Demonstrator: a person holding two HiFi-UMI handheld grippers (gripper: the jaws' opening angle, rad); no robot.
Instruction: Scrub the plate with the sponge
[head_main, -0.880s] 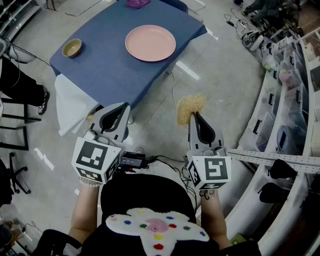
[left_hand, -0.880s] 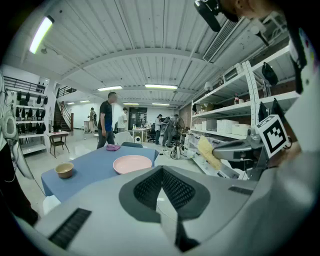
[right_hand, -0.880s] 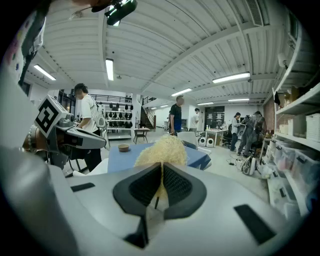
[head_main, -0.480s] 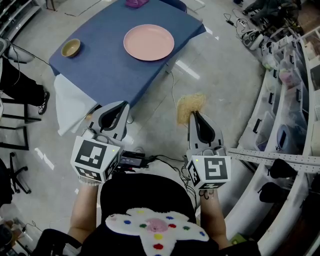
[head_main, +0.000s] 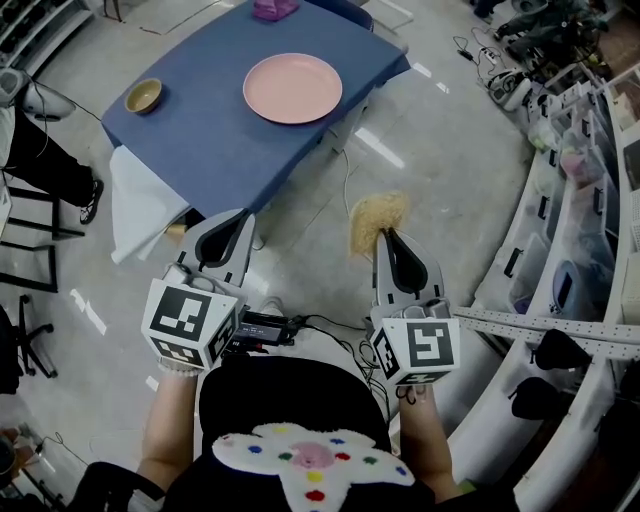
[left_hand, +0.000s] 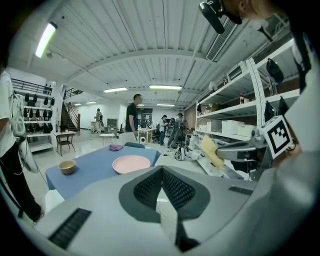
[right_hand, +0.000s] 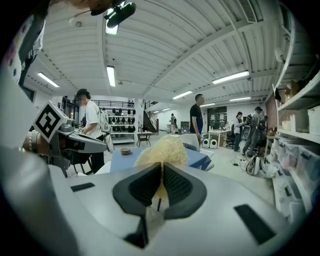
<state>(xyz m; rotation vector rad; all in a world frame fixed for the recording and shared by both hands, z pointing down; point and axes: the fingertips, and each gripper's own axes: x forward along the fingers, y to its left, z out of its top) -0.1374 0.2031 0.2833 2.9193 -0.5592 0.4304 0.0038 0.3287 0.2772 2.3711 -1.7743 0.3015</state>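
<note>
A pink plate (head_main: 292, 88) lies on a table with a blue cloth (head_main: 200, 130), well ahead of both grippers; it also shows as the plate (left_hand: 131, 163) in the left gripper view. My right gripper (head_main: 381, 234) is shut on a pale yellow sponge (head_main: 375, 220), held in the air over the floor short of the table; the sponge (right_hand: 161, 151) sticks out beyond the jaws. My left gripper (head_main: 228, 222) is shut with nothing in it, near the table's front edge. The sponge (left_hand: 211, 151) appears at the right of the left gripper view.
A small tan bowl (head_main: 145, 96) sits at the table's left end and a purple object (head_main: 274, 9) at its far edge. White cloth (head_main: 140, 205) hangs off the near left corner. Shelving with bins (head_main: 580, 200) runs along the right. People stand in the room beyond.
The view has shifted slightly, and the table and plate sit a little nearer and lower in the head view. Both grippers keep their pose and the sponge stays held.
</note>
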